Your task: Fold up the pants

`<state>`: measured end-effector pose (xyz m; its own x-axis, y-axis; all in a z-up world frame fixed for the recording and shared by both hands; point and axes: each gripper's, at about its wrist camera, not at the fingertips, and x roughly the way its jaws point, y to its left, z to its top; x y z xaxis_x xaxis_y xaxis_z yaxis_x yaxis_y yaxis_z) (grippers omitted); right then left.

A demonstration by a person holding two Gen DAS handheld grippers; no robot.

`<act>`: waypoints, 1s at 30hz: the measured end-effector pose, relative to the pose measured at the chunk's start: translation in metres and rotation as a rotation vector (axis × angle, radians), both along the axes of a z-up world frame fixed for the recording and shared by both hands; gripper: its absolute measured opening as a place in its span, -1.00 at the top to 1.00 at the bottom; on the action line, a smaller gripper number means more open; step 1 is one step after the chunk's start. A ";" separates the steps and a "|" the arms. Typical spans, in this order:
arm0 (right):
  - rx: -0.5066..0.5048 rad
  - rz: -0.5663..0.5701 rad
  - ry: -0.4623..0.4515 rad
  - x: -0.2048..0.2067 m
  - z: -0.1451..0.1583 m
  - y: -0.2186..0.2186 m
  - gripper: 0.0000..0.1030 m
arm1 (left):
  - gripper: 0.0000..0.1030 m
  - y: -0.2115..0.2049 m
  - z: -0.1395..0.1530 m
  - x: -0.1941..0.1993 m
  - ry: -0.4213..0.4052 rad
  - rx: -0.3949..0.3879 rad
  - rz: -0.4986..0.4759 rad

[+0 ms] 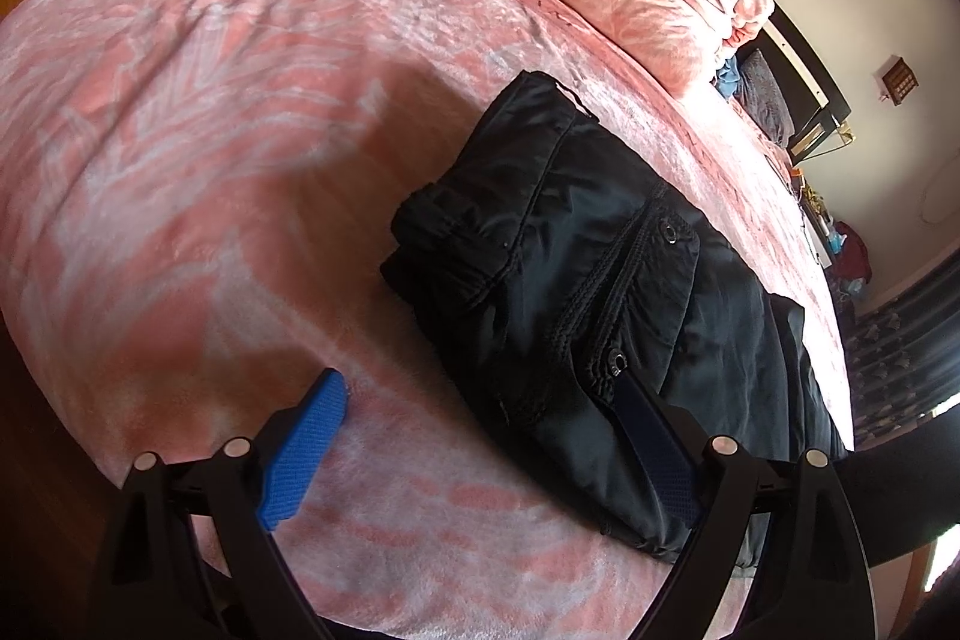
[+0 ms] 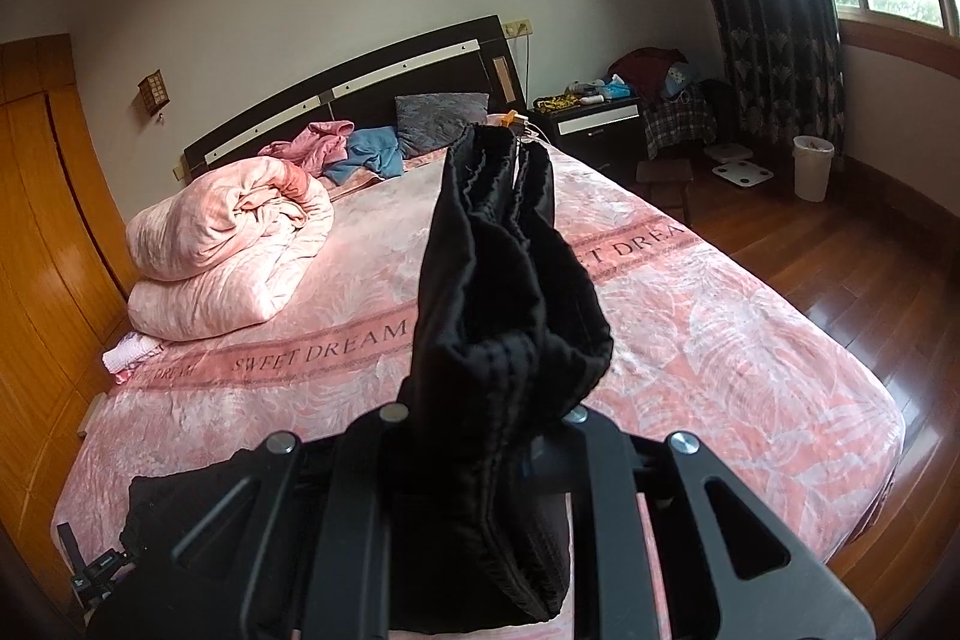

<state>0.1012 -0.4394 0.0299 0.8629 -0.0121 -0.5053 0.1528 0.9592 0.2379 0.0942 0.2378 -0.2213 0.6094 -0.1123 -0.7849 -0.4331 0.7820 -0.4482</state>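
The black pants [image 1: 576,280] lie partly folded on the pink bedspread [image 1: 180,160], with snap buttons and a pocket flap facing up. My left gripper [image 1: 477,388] is open wide just above them. Its left blue pad [image 1: 306,448] is over bare bedspread and its right pad [image 1: 654,448] is over the pants' near edge. In the right wrist view, my right gripper [image 2: 486,418] is shut on a bunched end of the pants [image 2: 498,280], which is lifted in front of the camera and hides the fingertips. The rest of the pants [image 2: 180,496] lies on the bed at lower left.
A rolled pink quilt [image 2: 228,250] lies at the bed's far left, with loose pink and blue clothes [image 2: 354,148] and a grey pillow by the dark headboard [image 2: 360,88]. A nightstand [image 2: 594,118], a white bin [image 2: 813,166] and wooden floor [image 2: 840,280] are to the right. A wooden wardrobe [image 2: 42,220] stands on the left.
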 end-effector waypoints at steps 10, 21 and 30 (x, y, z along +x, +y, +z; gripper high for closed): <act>-0.091 0.042 -0.005 0.006 0.001 0.022 0.72 | -0.78 -0.003 -0.001 0.007 0.025 0.029 -0.004; -0.175 0.066 0.001 0.016 0.001 0.041 0.72 | -0.78 -0.004 -0.001 0.009 0.033 0.037 -0.010; -0.231 0.091 0.013 0.025 0.002 0.064 0.72 | -0.78 -0.001 -0.003 0.010 0.028 0.022 -0.015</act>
